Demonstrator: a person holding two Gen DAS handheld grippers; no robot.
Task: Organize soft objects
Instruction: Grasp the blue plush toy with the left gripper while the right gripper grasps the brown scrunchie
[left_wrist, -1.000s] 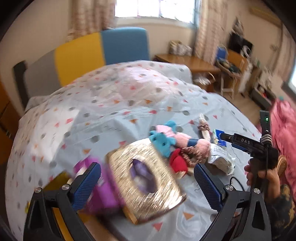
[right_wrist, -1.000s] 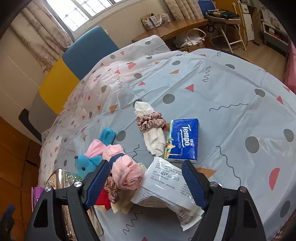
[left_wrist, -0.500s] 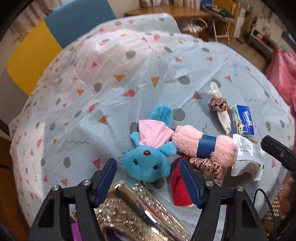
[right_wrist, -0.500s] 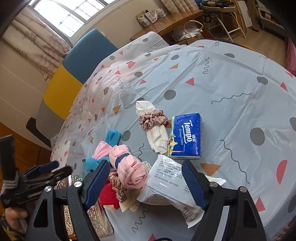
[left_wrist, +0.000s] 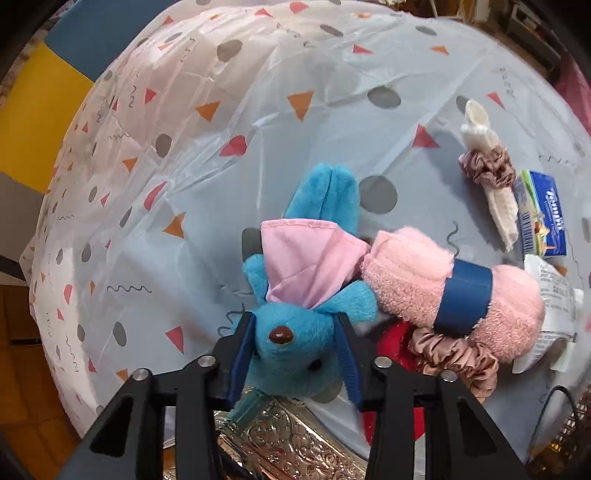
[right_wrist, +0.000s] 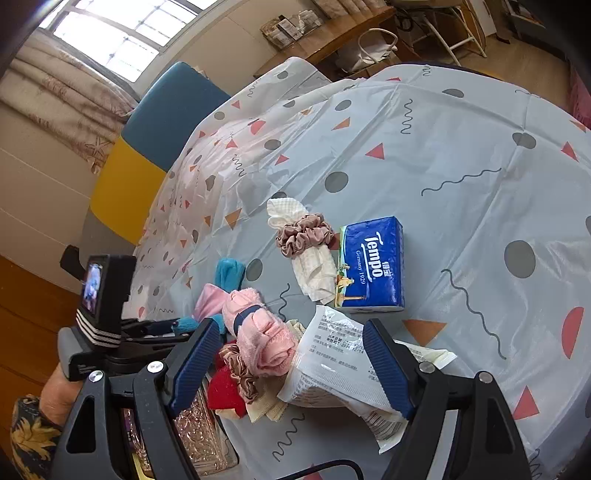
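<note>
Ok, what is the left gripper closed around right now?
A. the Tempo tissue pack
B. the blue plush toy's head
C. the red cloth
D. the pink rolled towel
B: in the left wrist view the left gripper has both blue fingers pressed against the sides of the blue plush toy at its head.

From my left wrist camera, the lower part of the blue plush toy's (left_wrist: 295, 343) head sat hidden behind my left gripper (left_wrist: 295, 354). The red cloth (left_wrist: 391, 339) lay mostly buried under the pink rolled towel (left_wrist: 450, 288), and the embossed metallic box (left_wrist: 295, 443) ran off the bottom edge. The white packet's (right_wrist: 332, 365) print was too small for me to read.
</note>
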